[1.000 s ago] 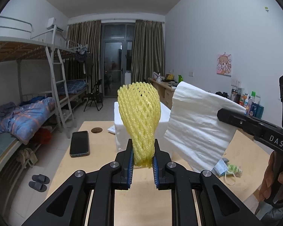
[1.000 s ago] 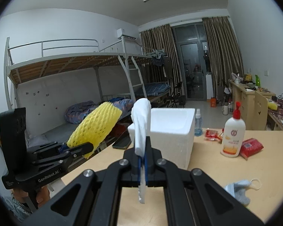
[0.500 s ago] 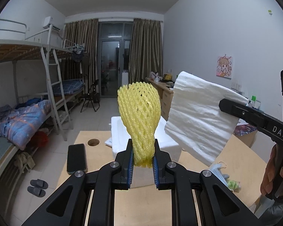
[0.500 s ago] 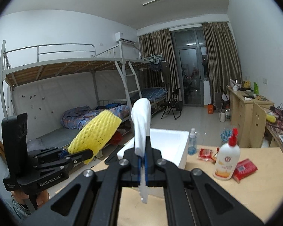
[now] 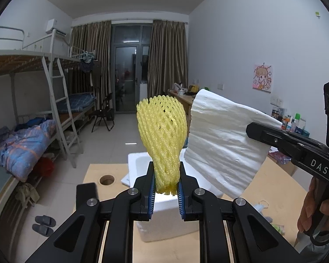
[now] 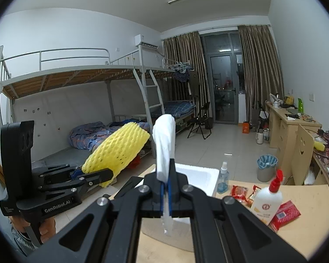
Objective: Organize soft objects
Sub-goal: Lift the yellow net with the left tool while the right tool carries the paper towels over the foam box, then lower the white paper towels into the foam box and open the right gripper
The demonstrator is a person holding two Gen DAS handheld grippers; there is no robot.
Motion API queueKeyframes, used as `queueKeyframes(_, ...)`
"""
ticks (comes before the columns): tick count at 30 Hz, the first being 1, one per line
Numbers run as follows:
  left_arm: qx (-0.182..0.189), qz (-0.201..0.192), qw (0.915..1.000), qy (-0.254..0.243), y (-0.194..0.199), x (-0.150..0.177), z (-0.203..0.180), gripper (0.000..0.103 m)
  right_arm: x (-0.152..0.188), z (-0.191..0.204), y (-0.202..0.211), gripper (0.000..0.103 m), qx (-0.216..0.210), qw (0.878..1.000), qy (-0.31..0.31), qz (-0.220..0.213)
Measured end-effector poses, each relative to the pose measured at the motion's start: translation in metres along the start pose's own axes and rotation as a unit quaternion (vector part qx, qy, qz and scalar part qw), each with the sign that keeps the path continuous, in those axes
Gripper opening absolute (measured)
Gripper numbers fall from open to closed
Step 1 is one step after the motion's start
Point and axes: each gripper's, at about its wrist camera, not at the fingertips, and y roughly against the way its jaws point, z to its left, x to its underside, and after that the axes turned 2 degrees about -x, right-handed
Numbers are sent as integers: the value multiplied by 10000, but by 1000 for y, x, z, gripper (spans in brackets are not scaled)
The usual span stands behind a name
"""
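Spanning the lower part of both views was the pale wooden table (image 5: 274,188), and on it stood the white rectangular foam box (image 6: 199,175), open at the top, below and ahead of both tools. Next in size, the folded white paper towel (image 5: 223,144) was held up in the air above the box; the right gripper (image 6: 166,191) had its two blue-padded fingers pressed together on the towel's lower edge, so that the sheet stood upright and edge-on in the right wrist view. Beside it, close but apart, rose the yellow foam mesh fruit sleeve (image 5: 162,135), bulging at the top and pinched narrow at the bottom, where the left gripper (image 5: 165,188) was clamped on it. On the table to the right of the box stood a white bottle with a red pump cap (image 6: 267,201), with red snack packets (image 6: 285,215) touching it and a small clear spray bottle (image 6: 222,180) just beside the box. A black phone (image 5: 86,194) lay on the table's left side.
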Motion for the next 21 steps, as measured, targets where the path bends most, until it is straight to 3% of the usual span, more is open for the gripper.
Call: queueKeyframes(21, -152, 58, 9995, 284, -65, 0, 28, 18, 15, -28, -77, 5, -231, 9976, -22, 658)
